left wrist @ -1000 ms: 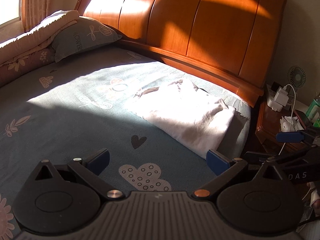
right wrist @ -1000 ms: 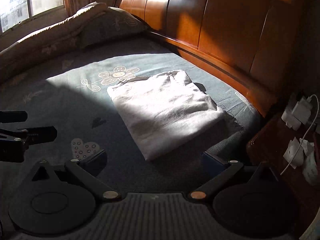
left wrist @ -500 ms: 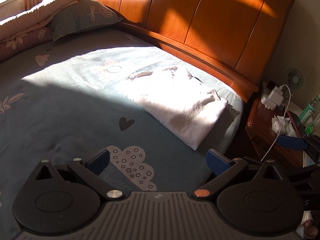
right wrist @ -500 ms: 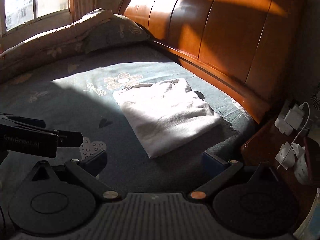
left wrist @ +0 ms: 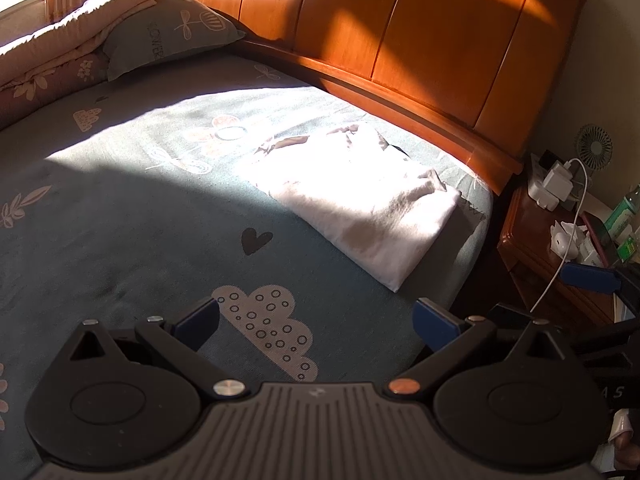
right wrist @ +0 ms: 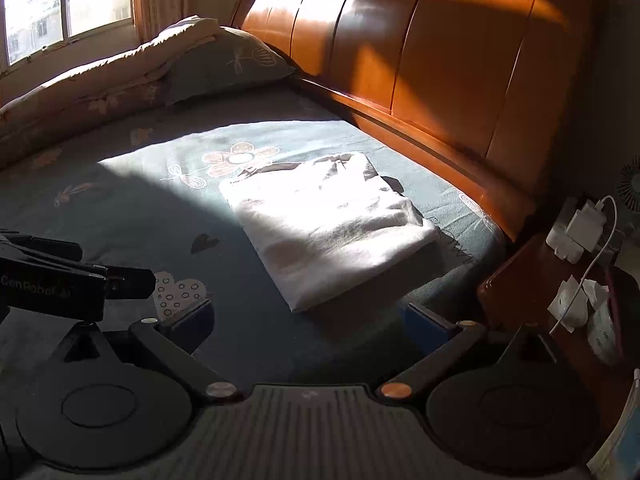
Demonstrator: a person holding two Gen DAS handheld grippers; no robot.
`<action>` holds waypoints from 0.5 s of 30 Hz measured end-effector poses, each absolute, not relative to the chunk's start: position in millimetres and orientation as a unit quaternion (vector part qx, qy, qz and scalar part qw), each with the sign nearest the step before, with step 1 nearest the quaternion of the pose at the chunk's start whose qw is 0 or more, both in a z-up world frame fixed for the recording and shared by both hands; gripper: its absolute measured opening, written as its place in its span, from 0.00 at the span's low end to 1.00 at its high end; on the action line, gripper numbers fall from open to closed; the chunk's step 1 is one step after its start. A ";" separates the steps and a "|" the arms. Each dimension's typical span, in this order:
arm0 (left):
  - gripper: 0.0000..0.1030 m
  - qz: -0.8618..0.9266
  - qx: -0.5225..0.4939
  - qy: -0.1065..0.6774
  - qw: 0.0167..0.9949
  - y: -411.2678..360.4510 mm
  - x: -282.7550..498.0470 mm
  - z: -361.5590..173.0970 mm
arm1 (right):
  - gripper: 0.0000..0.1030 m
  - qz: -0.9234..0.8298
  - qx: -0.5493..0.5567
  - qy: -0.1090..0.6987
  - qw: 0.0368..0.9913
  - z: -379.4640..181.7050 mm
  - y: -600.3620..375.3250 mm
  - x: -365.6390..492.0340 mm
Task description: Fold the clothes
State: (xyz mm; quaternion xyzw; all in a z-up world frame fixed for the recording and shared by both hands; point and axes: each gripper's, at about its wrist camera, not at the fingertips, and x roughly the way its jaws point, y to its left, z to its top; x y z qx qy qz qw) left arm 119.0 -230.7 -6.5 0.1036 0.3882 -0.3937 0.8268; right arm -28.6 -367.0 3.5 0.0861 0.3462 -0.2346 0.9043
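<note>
Both tools hang spread and empty above the bed. The left hand-held gripper (left wrist: 316, 316) has its blue fingertips wide apart over the cloud print, and the right hand-held gripper (right wrist: 306, 320) stands the same way, nothing between its pads. Over the last second both have backed away from the white garment (right wrist: 332, 228): it sits smaller and farther off in each view, and the nightstand (right wrist: 532, 280) with its chargers shows more fully at the right.

My reading is that the pull-back, with both tools bare, fits a fold already made and let go, though another fold could be intended.

The garment lies as a compact, layered rectangle on the grey-green patterned bedsheet (left wrist: 132, 216), near the bed's corner and close to the wooden headboard (left wrist: 420, 40). Its near edges are straight and thick; the far end is slightly rumpled, with a dark scrap peeking out. Sunlight washes out most of its surface.
</note>
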 end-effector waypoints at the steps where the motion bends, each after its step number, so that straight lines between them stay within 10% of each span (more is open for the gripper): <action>1: 0.99 -0.393 0.105 0.388 0.827 -231.2 118.7 -6.8 | 1.00 -0.235 0.087 0.346 0.904 3.1 -367.4 -28.6; 15: 0.99 -0.394 0.117 0.388 0.825 -235.4 117.2 -9.3 | 1.00 -0.236 0.094 0.350 0.902 -0.9 -373.7 -28.7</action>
